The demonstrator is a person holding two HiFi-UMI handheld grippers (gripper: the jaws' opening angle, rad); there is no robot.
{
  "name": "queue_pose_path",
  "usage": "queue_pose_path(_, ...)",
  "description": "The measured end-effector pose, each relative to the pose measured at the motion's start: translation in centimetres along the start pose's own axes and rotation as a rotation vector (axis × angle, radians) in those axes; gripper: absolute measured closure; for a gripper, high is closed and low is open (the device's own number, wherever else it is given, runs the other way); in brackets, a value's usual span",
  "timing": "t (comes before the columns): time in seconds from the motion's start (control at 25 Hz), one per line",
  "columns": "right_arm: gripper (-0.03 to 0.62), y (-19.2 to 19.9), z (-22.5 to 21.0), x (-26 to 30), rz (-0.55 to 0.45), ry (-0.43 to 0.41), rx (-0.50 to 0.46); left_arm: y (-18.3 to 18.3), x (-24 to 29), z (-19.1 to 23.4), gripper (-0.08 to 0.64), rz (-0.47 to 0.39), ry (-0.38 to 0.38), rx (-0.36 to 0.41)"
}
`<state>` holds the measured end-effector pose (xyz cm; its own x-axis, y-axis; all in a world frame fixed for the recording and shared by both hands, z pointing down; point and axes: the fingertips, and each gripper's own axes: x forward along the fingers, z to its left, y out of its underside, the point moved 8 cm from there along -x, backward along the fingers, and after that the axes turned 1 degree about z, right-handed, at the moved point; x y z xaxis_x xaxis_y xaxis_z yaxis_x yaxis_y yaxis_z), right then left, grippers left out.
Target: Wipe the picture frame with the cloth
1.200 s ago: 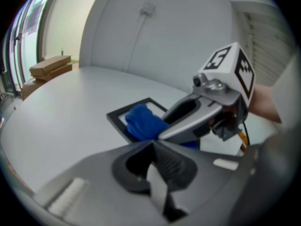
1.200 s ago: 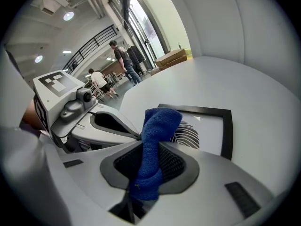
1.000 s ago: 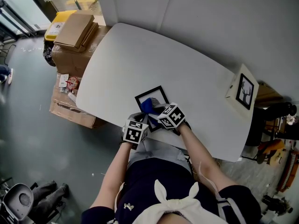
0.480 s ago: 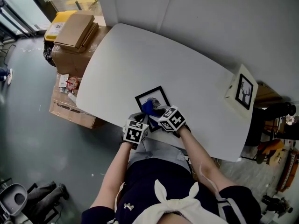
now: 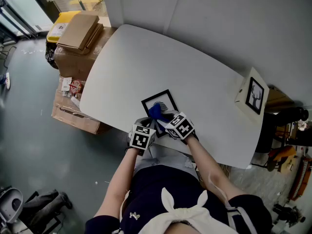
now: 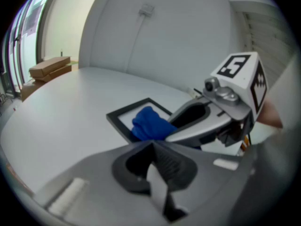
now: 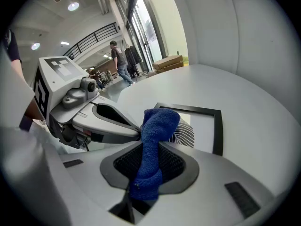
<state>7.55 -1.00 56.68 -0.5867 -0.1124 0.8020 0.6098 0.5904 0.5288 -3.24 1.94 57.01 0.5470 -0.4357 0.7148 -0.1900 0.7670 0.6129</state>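
Cloth (image 7: 157,126) pinched tight in right claw (image 7: 150,149), on the frame (image 7: 217,131) glass; left claw (image 6: 153,145) closed, empty, beside the frame's near edge. Press flat, sweep evenly toward frame's corners.

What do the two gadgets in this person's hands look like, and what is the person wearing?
Both the left gripper and the right gripper are smooth grey moulded shells with dark ribbed pads inside. Each carries a white cube printed with black square markers. The person wears a dark navy top with white knotted fabric at the front; the forearms carry no sleeves.
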Motion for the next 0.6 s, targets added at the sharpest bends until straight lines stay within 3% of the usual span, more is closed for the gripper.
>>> queue_pose_path(0.6, 0.508, 0.3, -1.4, -0.8, -0.004, 0.055, 0.030, 0.0, 0.0, 0.0, 0.557, -0.005, 0.001, 0.001)
